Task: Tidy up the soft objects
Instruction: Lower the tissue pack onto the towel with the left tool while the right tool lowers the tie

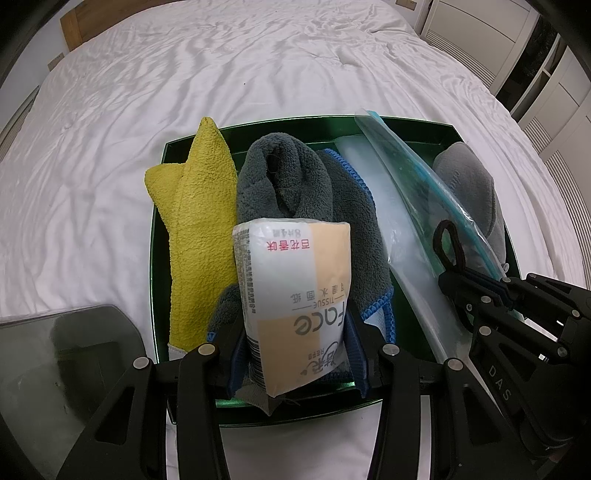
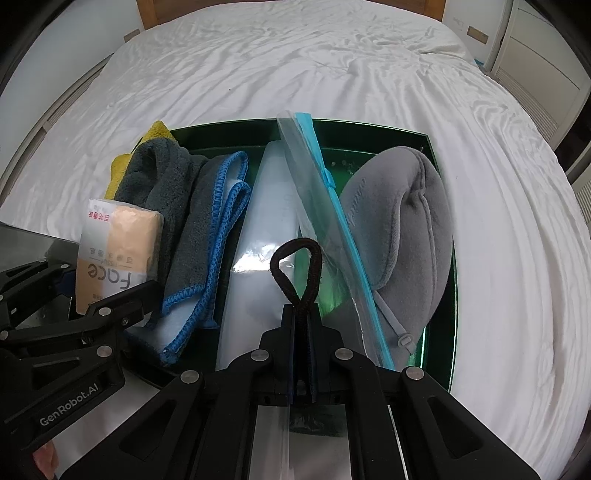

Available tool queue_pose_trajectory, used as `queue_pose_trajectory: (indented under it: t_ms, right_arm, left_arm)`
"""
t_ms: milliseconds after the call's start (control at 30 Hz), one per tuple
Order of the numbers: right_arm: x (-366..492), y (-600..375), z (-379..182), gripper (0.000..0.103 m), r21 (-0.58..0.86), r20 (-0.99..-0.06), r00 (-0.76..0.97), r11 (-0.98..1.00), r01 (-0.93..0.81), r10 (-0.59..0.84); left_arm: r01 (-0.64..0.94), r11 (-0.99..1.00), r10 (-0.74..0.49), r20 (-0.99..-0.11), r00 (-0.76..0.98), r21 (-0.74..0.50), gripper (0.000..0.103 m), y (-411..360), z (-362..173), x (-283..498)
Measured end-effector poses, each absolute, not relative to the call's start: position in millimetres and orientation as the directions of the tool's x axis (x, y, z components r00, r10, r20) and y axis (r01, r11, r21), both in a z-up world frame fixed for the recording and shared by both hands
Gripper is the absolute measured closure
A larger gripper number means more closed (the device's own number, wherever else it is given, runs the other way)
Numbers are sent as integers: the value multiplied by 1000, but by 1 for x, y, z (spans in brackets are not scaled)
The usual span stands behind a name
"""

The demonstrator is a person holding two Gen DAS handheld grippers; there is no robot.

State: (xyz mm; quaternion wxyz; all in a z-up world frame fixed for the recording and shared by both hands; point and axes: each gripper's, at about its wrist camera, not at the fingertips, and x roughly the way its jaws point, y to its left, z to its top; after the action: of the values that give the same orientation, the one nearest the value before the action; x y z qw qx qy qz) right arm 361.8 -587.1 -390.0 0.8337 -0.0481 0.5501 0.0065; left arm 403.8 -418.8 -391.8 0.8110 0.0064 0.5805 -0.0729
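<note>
- Your left gripper (image 1: 295, 354) is clamped on the tissue pack (image 1: 291, 295), jaws part-way apart with the pack filling the gap, over the near edge of the tray (image 1: 157, 258)
- Pack stands on end, "Face" lettering upside down in the left wrist view, its far end over the grey towel (image 1: 295, 184)
- Your right gripper (image 2: 301, 325) has its jaws pinched nearly together on a black loop (image 2: 295, 266), which sticks out past the tips
- Can't tell what the loop belongs to
- The loop hangs above the clear bag (image 2: 258, 240) in the middle of the tray
- In the tray, left to right: yellow cloth (image 1: 199, 221), grey towel with blue edging (image 2: 218, 229), clear bag, zip bag (image 2: 325, 221) with a blue strip, grey pillow (image 2: 402, 210)
- Yellow cloth pokes over the tray's left and far rim
- Towel is folded and bunched, touching the yellow cloth on one side and the clear bag on the other
- Zip bag lies slanted across the tray, its far end over the far rim, its right side resting on the pillow
- Pillow fills the right end, against the right wall
- Tray sits on a bed (image 1: 258, 74) with a rumpled white sheet
- Wooden headboard (image 2: 155, 13) at the far end
- White cabinets (image 2: 535, 62) far right
</note>
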Motion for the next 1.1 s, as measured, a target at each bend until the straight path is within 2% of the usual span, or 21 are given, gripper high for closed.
queue_pose_trajectory:
  t_ms: [1100]
  right_arm:
    - [372,-588,-404,97,-83,-924,378,995,-49,-58]
  left_arm:
    - [129,990,-87,-942,323,-47,59,-418,-401,407]
